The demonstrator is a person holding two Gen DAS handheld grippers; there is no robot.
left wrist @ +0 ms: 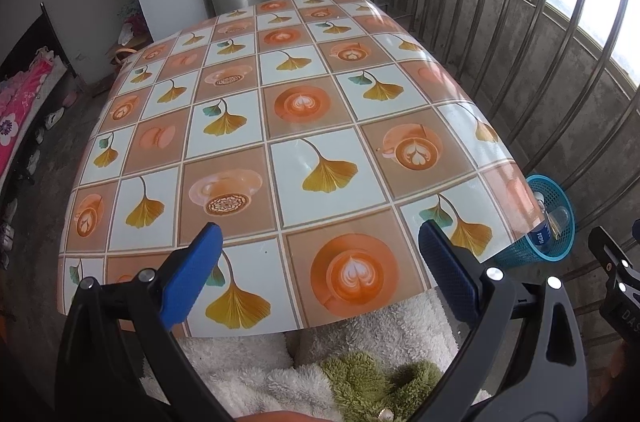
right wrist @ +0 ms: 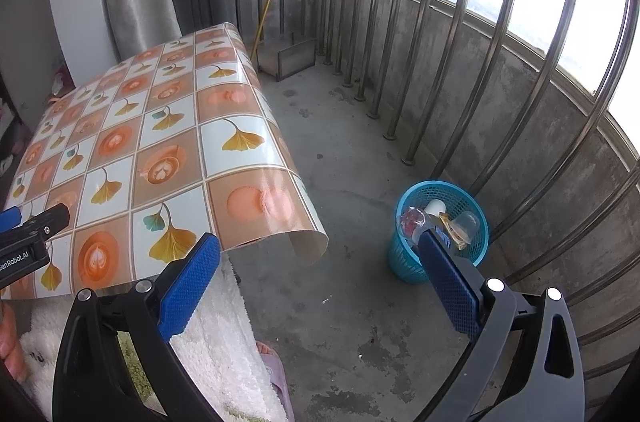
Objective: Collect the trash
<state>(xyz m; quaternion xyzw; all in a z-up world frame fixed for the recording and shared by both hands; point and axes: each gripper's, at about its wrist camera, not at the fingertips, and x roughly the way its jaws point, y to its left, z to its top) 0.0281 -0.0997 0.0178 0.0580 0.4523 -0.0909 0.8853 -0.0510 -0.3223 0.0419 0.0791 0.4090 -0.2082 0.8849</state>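
A blue mesh trash basket (right wrist: pixel 416 262) stands on the concrete floor right of the table, beside the railing. It holds a plastic bottle (right wrist: pixel 466 222), wrappers (right wrist: pixel 450 228) and other trash. In the left wrist view the basket (left wrist: pixel 554 198) shows past the table's right edge. My left gripper (left wrist: pixel 320 234) is open and empty above the near edge of the patterned tablecloth (left wrist: pixel 280 126). My right gripper (right wrist: pixel 320 242) is open and empty, held over the floor between the table (right wrist: pixel 132 150) and the basket.
A metal railing (right wrist: pixel 500 34) and low concrete wall curve round the right side. A fluffy white robe (right wrist: pixel 224 322) and a slippered foot (right wrist: pixel 276 366) are close below. A broom handle (right wrist: pixel 270 2) and small stand (right wrist: pixel 288 56) are at the far end.
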